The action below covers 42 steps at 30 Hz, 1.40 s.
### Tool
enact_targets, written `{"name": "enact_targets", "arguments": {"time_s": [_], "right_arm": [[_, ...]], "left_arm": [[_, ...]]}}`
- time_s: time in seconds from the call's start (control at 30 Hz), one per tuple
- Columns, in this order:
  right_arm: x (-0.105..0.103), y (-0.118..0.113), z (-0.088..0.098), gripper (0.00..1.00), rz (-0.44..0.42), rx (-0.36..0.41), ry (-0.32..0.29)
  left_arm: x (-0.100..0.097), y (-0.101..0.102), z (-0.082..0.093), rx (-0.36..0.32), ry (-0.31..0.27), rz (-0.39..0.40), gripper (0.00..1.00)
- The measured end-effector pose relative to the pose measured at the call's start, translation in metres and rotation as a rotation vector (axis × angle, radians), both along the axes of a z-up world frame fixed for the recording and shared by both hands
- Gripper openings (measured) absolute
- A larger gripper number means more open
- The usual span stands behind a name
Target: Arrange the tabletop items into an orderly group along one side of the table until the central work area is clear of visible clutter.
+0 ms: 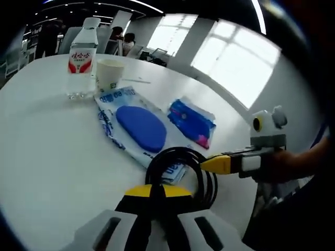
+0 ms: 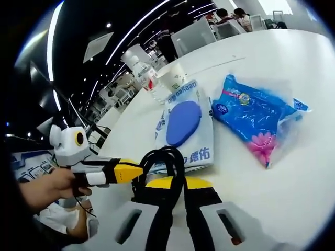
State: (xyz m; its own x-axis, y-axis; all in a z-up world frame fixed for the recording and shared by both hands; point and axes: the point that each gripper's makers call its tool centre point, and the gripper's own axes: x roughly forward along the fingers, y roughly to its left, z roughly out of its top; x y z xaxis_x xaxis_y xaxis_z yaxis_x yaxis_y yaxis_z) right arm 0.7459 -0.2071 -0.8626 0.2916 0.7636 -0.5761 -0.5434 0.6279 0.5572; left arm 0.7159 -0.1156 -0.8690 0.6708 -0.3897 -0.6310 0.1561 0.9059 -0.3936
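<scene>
White round desk [image 1: 47,157] carrying: one coil of glossy black cable [image 1: 180,167], lying near the desk edge and overlapping the near corner of a flat white wet-wipes pack with a blue oval lid [image 1: 137,125]; one blue crinkled plastic packet with a pink flower print [image 1: 191,122] just beside the wipes; one white paper cup [image 1: 109,75] behind the wipes pack; one clear plastic water bottle with a red label [image 1: 81,60] next to the cup. Left tongs [image 1: 153,194], yellow-tipped, jaws drawn together on the cable coil. Right tongs [image 2: 172,184], jaws likewise closed on the coil from the opposite side. Office chairs and seated people beyond the desk.
</scene>
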Motion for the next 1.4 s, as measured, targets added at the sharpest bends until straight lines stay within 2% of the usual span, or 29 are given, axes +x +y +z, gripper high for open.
{"name": "enact_targets", "arguments": {"time_s": [0.23,0.37,0.67,1.07,1.23,1.4], "right_arm": [[-0.004,0.001,0.004,0.01,-0.002,0.020,0.015],[-0.006,0.004,0.010,0.01,0.006,0.036,0.000],[-0.015,0.002,0.027,0.01,0.009,0.067,-0.012],[-0.031,-0.010,0.026,0.01,0.003,0.073,0.017],[-0.036,-0.018,0.024,0.01,-0.004,0.057,0.020],[-0.038,-0.026,0.016,0.01,-0.016,0.025,0.005]], "left_arm": [[-0.007,-0.001,0.002,-0.007,-0.003,0.005,0.02],[-0.012,-0.001,0.007,0.006,-0.010,0.008,0.01],[-0.022,-0.006,0.019,-0.011,-0.011,0.033,0.00],[-0.044,-0.030,0.028,-0.015,0.045,-0.002,0.00],[-0.047,-0.038,0.032,-0.009,0.045,-0.019,0.01],[-0.044,-0.042,0.027,-0.011,0.054,-0.037,0.01]]}}
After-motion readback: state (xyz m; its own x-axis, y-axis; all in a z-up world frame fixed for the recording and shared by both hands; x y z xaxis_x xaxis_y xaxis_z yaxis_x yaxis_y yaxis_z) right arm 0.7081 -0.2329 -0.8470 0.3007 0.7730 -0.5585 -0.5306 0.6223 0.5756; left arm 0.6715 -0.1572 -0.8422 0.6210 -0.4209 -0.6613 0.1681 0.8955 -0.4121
